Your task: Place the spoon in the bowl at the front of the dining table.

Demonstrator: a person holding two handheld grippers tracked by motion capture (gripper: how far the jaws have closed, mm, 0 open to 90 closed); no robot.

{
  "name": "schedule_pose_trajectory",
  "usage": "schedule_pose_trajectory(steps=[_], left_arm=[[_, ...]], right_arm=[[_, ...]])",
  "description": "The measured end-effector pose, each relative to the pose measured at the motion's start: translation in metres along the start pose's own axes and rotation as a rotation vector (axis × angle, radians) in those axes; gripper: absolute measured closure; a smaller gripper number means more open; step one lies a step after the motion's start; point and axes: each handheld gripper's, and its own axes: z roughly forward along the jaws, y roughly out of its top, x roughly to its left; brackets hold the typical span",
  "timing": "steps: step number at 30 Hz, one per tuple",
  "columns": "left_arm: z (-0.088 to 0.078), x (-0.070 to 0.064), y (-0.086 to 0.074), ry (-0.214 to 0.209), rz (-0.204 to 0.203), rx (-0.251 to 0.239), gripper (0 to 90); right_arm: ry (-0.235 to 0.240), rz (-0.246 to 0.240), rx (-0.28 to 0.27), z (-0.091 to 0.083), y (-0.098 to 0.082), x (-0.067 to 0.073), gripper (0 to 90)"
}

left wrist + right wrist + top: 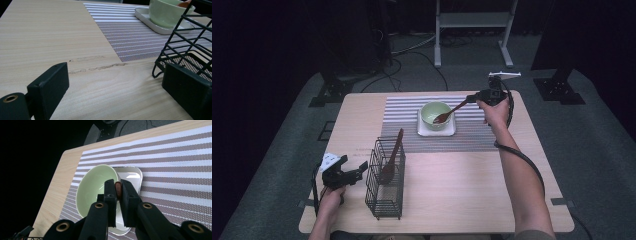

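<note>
High view, two grippers, right gripper (472,98) fingers pinching one spoon (447,114) over one bowl (434,112) (green), left gripper (358,171) fingers spread

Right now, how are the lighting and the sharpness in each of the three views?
High view: the table is lit, the room around it dark, the picture a little soft. Left gripper view: the wood grain is sharp, the wire rack throws a soft shadow. Right gripper view: the green bowl is evenly lit, the left side black.
</note>
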Motion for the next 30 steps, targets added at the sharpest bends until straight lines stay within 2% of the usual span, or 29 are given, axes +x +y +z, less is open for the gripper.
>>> schedule_pose_trajectory(steps=[30], left_arm=[[0.000, 0.000, 0.000, 0.001, -0.004, 0.002, 6.5]], right_arm=[[0.028, 0.043, 0.008, 0.014, -0.007, -0.016, 83.0]])
